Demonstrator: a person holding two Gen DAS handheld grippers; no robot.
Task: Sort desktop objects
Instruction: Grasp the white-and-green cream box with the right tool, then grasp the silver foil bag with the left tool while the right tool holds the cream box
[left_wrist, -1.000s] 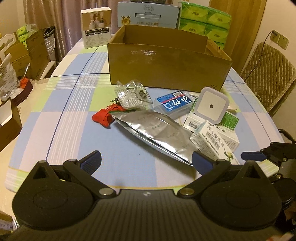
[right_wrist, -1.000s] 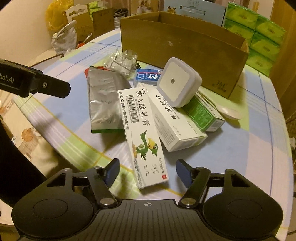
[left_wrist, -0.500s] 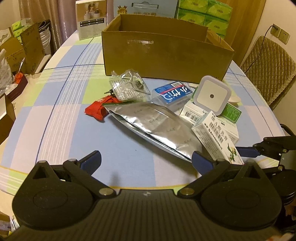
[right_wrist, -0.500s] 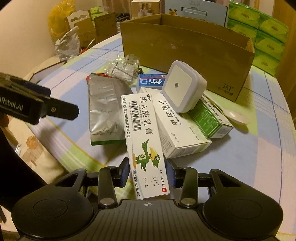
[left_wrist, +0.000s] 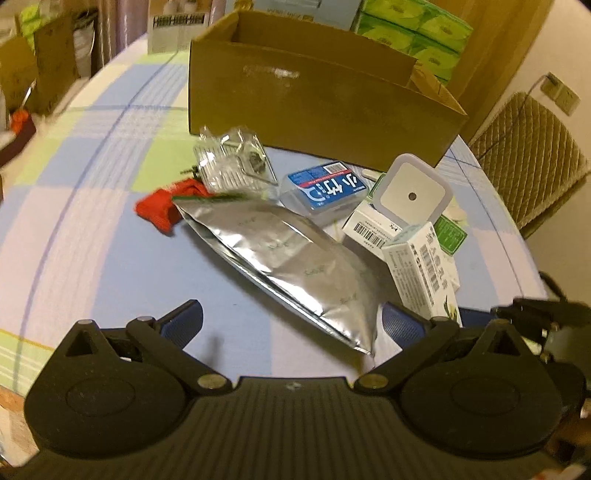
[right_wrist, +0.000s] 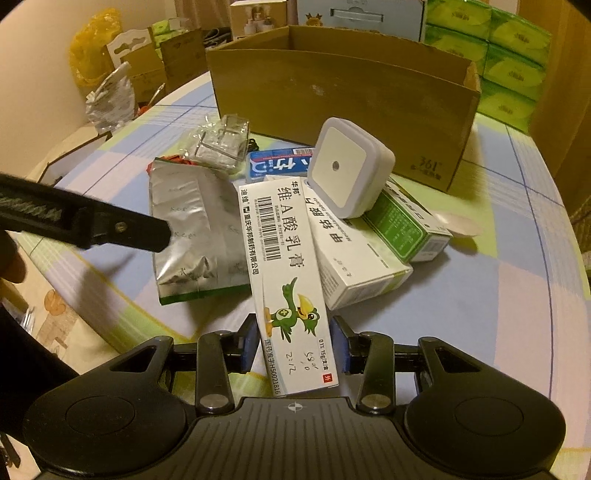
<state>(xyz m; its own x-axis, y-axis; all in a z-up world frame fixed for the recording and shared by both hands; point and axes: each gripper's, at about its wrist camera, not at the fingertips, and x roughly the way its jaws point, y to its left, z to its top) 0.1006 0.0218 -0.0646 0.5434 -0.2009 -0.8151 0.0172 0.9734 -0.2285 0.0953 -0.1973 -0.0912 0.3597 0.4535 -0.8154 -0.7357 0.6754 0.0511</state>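
My right gripper is shut on the near end of a long white ointment box with a green bird; the box also shows in the left wrist view. Its far end lies against a second white box and a green box. A white square night light rests on those boxes. A silver foil pouch lies in front of my open, empty left gripper. A blue floss box, a clear plastic bag and a red cloth lie behind. An open cardboard box stands behind them.
The checked tablecloth covers a round table. Green tissue packs and product boxes stand behind the cardboard box. A quilted chair is at the right. A white spoon lies right of the green box. Boxes and bags sit left of the table.
My right gripper has moved forward and closed on the near end of the bird box. My left gripper has moved closer to the foil pouch, still open.
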